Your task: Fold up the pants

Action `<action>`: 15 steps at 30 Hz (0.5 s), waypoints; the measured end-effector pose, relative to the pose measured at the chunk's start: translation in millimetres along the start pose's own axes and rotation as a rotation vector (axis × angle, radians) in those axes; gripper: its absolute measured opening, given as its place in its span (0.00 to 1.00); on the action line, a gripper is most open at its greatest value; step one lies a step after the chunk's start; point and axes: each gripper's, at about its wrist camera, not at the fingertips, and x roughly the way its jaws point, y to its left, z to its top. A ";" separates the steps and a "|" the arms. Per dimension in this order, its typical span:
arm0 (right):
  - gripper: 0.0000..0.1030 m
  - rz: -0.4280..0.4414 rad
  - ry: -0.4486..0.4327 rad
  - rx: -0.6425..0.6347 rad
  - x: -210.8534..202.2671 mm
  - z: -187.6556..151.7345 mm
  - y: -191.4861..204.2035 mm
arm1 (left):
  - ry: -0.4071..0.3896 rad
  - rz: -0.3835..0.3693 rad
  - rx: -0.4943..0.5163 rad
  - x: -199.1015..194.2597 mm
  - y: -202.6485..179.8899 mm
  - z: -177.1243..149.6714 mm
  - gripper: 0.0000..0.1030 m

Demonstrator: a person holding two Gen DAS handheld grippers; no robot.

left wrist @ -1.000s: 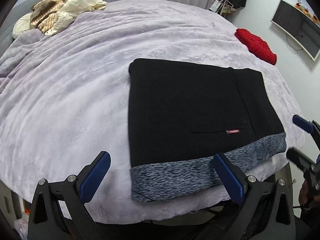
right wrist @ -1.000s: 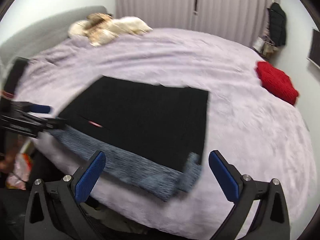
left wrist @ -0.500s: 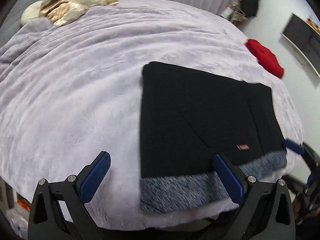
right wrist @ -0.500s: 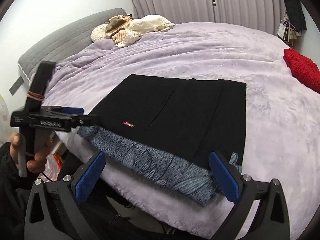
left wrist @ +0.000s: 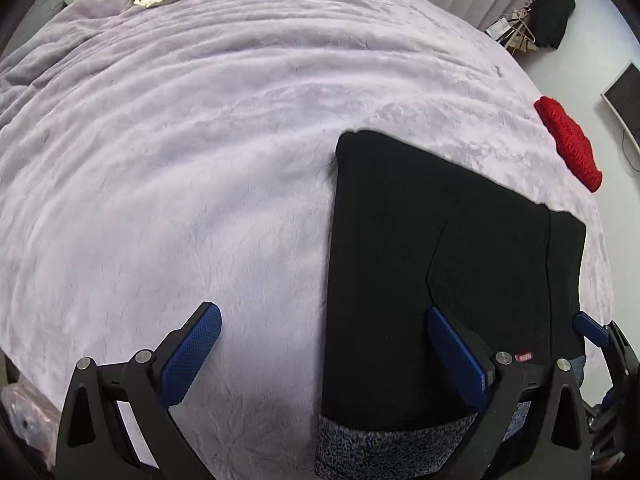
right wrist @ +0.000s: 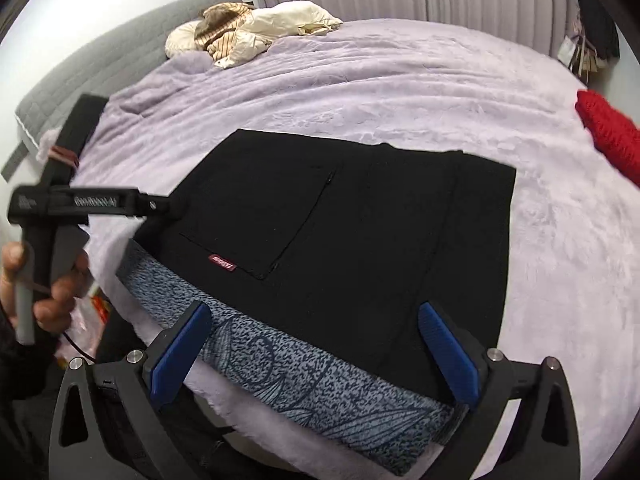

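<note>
The black pants (left wrist: 432, 248) lie folded flat on the lilac bed cover (left wrist: 180, 160), with a grey speckled waistband (left wrist: 384, 444) at the near edge. They also show in the right wrist view (right wrist: 360, 224), with the waistband (right wrist: 280, 364) and a small red label (right wrist: 222, 263). My left gripper (left wrist: 320, 356) is open and empty, straddling the pants' left edge near the waistband. My right gripper (right wrist: 316, 356) is open and empty over the waistband near the right corner. The left gripper also shows in the right wrist view (right wrist: 160, 208), hand-held at the pants' left corner.
A red knitted item (left wrist: 568, 142) lies at the bed's right edge, also in the right wrist view (right wrist: 612, 140). Cream and striped bedding (right wrist: 248, 32) is piled at the grey headboard (right wrist: 100, 64). Curtains, hanging dark clothes (left wrist: 552, 8) and a wall screen (left wrist: 624, 92) stand beyond.
Both grippers have moved closer to the pants. The left one has dropped toward the left corner of the waistband; the right one has come in over the waistband's right part. Both stay open.
</note>
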 end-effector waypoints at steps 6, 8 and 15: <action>1.00 -0.024 0.014 -0.033 3.9 5.0 -3.9 | 0.035 0.028 0.016 28.4 -4.4 25.6 1.00; 1.00 -0.027 0.007 -0.038 4.1 5.3 -4.8 | 0.041 0.028 0.008 32.5 -1.7 32.6 1.00; 1.00 -0.048 0.003 -0.065 13.1 5.2 -1.1 | 0.012 -0.025 -0.051 33.7 9.4 85.2 1.00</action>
